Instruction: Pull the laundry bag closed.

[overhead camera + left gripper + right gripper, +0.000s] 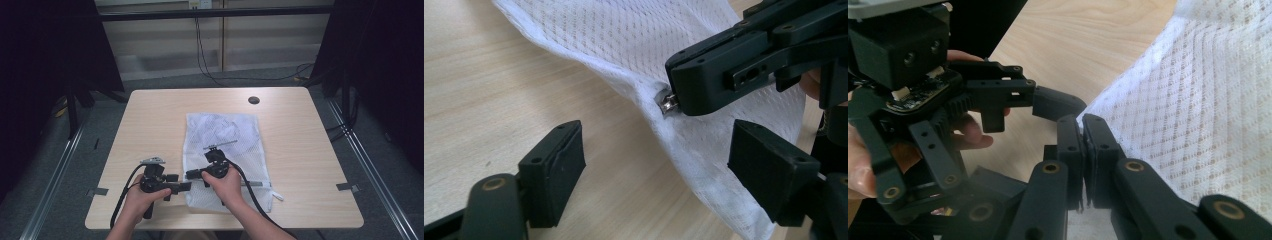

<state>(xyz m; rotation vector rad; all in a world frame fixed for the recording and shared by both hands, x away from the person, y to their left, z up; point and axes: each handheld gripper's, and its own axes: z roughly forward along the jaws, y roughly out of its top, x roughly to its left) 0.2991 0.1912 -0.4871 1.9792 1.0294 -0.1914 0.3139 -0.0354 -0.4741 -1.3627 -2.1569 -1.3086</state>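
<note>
A white mesh laundry bag [222, 135] lies flat on the wooden table [150, 115]. My right gripper [192, 175] is shut on the small metal zipper pull [667, 104] at the bag's near left corner. In the right gripper view its jaws [1083, 122] are pressed together at the bag's edge [1198, 100]. My left gripper [184, 186] sits just left of it, open. In the left gripper view its jaws [659, 137] stand apart on either side of the lifted bag edge [624, 40], not touching it.
The bag's zipper [255, 184] runs along its near edge toward the right. A dark round hole [253, 100] sits in the tabletop at the far side. Black stands and cables surround the table, with bare wood to the bag's left and right.
</note>
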